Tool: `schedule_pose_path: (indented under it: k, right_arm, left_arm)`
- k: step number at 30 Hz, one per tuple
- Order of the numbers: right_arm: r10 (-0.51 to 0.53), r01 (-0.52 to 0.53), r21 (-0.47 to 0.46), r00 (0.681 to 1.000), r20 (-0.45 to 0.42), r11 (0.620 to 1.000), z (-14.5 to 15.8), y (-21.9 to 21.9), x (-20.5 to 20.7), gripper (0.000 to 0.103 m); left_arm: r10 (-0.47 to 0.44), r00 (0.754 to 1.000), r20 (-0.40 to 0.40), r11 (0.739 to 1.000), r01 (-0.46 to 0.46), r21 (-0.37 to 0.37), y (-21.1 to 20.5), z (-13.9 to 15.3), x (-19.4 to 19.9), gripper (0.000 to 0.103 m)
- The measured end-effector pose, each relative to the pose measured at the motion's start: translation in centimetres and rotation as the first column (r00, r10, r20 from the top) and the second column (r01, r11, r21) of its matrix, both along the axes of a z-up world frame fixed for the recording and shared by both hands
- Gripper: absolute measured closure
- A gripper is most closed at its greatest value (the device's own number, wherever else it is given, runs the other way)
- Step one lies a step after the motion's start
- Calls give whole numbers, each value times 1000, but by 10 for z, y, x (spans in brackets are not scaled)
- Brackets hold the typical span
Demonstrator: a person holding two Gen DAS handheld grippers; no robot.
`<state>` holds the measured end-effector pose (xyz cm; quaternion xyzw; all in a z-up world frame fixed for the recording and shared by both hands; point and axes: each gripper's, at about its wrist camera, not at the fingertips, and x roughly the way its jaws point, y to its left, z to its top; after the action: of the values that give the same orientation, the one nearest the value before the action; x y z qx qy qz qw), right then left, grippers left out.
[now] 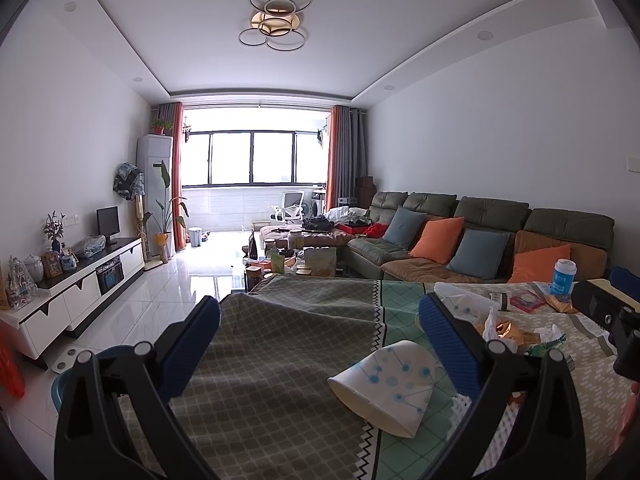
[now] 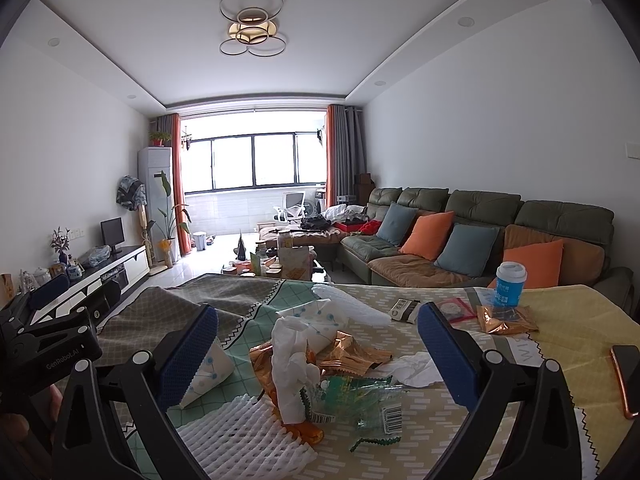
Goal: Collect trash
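**Both claws wide, nothing gripped**

Far table edge (image 2: 400, 286) lies beyond the litter; cloth at left bare. Left gripper (image 1: 320, 316) spread wide, empty, paper cup (image 1: 386, 388) lying between its fingers. Right gripper (image 2: 318, 326) spread wide, empty, over wrapper pile (image 2: 340, 376), foam net (image 2: 244, 432) beneath.

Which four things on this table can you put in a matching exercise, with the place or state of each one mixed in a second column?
Things:
1. paper cup
2. blue lidded cup
3. phone
4. foam net sleeve

Places or states:
A. at the table's right edge
B. lying on its side
C. standing upright at the far side
D. at the near edge, in front of the wrappers

Pairs: 1-B, 2-C, 3-A, 4-D
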<state>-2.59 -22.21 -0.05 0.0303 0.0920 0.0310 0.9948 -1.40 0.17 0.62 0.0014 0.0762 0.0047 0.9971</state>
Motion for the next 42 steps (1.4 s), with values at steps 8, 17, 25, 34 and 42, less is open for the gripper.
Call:
schedule_pose_path:
  k: [8,17,25,34,42]
  right_arm:
    - [1,-1,1,1000,-2,1000,0,-4,-1,4]
    - [6,-6,5,1000,-7,1000,0,4,-6,4]
    - [5,-5,5,1000,-8,1000,-1,4,-6,4]
    - [13,-12,16,999,-51,1000,-12,4,1,4]
    - [70,-69,12,982,-173,998,-26,9,3,4]
  left_arm:
    - [-2,1000,-6,1000,2,-2,1,0,-1,3]
    - [-3,1000,-19,1000,4,0,0,-2,2,3]
    - [-7,1000,-30,1000,7,3,-1,-7,6,3]
    - [-76,992,-99,997,77,15,-3,-15,11,3]
    - [-317,901,-296,941,339,24,-19,-44,13,4]
